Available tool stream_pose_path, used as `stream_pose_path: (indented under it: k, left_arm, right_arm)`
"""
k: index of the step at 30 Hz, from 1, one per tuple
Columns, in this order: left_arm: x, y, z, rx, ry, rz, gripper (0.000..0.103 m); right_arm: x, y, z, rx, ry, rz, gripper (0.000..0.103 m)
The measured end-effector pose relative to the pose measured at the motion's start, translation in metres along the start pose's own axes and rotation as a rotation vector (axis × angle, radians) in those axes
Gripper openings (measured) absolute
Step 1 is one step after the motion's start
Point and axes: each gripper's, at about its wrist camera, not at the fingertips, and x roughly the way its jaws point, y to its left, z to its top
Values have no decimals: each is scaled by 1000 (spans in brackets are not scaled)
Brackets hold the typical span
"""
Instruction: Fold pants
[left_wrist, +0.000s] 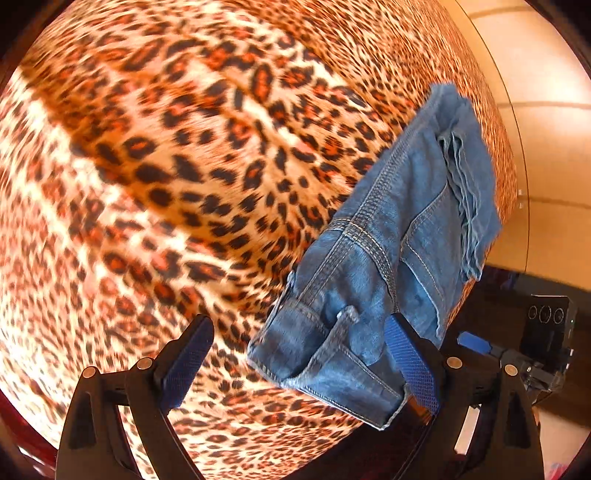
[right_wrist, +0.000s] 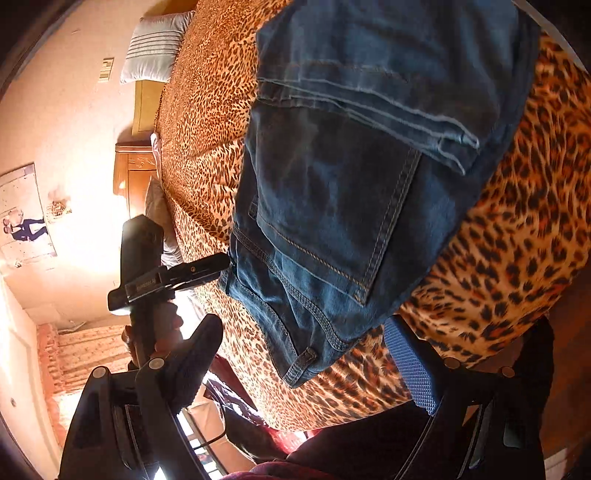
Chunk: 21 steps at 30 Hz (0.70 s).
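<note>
Lying folded into a compact bundle, the blue denim pants rested on the leopard-print bedspread, close to its near edge, hems stacked on top above the back pocket. My left gripper stood spread wide, the waistband end of the pants showing between its blue pads, neither pad pressing on the denim. My right gripper likewise stood apart, just short of the waistband corner, gripping nothing. A striped pillow lay at the far end of the bed.

Folded jeans on leopard-print bed
</note>
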Motion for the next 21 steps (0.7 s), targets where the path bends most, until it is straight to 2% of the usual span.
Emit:
stream_pose_path:
  k: [4, 6, 9, 12, 16, 17, 19, 21]
  left_arm:
    - [-16, 21, -61, -290, -184, -150, 94]
    - [-15, 29, -91, -437, -244, -221, 94]
    - [-8, 33, -133, -634, -339, -272, 94]
    - [7, 22, -175, -824, -467, -326, 94]
    - [38, -7, -228, -1101, -644, -382, 94]
    - [50, -18, -241, -1180, -683, -431, 94]
    - [73, -41, -255, -1271, -749, -531, 94]
    - [94, -62, -260, -1318, -775, -541, 94]
  right_arm:
    - [-6, 26, 34, -135, 56, -50, 91]
    - [1, 46, 49, -232, 126, -81, 91]
    - [19, 85, 72, -410, 269, -109, 91]
    - [43, 123, 87, -668, 440, -155, 91]
    - [83, 162, 88, -1109, 637, -246, 91]
    - [93, 165, 87, -1201, 673, -279, 91]
    - [112, 173, 83, -1343, 737, -338, 91]
    - [127, 180, 76, -1462, 811, -336, 91]
